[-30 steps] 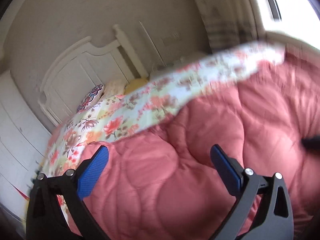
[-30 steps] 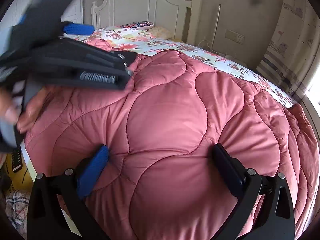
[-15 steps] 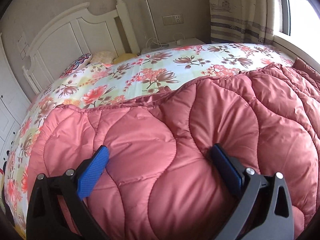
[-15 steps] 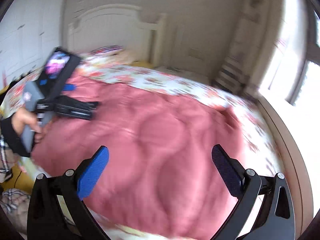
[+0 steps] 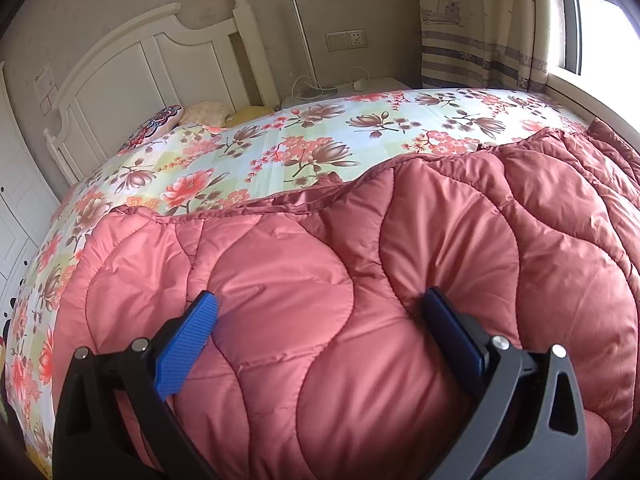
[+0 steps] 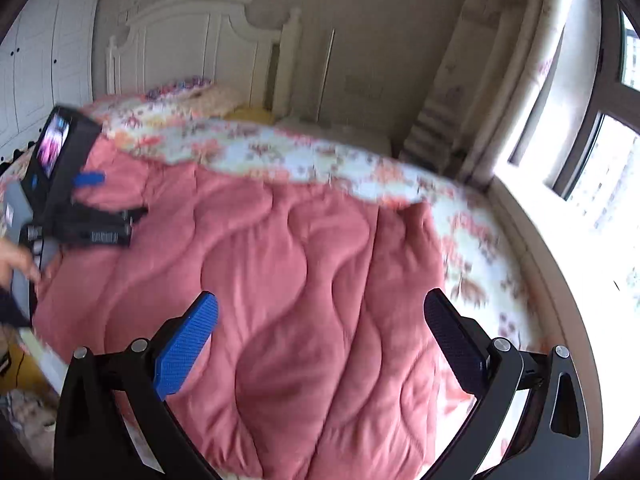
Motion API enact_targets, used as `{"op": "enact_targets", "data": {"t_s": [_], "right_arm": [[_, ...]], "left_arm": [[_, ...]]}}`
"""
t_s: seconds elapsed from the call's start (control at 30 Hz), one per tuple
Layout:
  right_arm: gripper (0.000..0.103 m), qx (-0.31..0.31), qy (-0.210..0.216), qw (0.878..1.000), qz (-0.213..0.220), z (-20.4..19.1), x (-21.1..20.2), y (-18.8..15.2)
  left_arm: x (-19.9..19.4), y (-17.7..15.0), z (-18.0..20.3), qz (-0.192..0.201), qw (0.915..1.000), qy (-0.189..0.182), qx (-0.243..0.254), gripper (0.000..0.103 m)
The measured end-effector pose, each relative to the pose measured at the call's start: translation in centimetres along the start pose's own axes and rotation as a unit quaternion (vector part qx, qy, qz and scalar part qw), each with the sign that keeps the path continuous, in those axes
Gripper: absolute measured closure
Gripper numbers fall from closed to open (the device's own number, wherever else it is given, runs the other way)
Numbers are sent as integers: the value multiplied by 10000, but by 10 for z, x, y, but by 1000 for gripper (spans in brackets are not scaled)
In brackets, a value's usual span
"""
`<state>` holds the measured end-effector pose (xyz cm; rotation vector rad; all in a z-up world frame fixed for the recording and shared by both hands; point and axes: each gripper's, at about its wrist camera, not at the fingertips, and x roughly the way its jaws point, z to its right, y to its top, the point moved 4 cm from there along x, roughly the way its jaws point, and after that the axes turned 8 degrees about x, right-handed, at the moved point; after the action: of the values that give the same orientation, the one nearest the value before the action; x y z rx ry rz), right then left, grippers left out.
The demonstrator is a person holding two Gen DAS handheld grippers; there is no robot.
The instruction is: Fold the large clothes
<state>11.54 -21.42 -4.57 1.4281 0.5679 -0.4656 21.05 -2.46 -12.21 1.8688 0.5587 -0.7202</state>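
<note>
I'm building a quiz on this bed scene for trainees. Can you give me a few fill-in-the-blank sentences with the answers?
1. The quilted comforter is ____ in colour.
2. The sheet beneath it has a ____ print.
3. Both the left claw and the right claw stand ____.
4. The headboard is painted ____.

Answers: pink; floral; open; white

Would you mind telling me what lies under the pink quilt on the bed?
A floral sheet shows beyond the pink quilt and seems to run beneath it. Anything else under the quilt is covered and cannot be seen.
</note>
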Motion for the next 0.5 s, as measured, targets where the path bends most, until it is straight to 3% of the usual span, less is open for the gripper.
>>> {"op": "enact_targets", "data": {"t_s": [0.13,0.2,0.23,0.3,0.37,0.5], "right_arm": [[4,362,-42,9975,-603,12,62,21],[4,468,-288,9911,-1211,25,106,13],[4,677,-84,9878,-1401,30,116,6],[4,972,73,9839,-1496,37,121,5],[5,797,-169,9843,-1564,32,114,11],[5,671,-307,9904,-1166,26,97,39]], "left_arm": [[0,0,0,0,10000,-13,-9,2],[0,0,-1,2,10000,-45,-40,2],[1,0,-2,-1,10000,-59,-49,2],[1,0,-2,-11,10000,-82,-57,2],[1,-1,-2,-11,10000,-75,-55,2],[2,0,-2,0,10000,-66,-51,2]]}}
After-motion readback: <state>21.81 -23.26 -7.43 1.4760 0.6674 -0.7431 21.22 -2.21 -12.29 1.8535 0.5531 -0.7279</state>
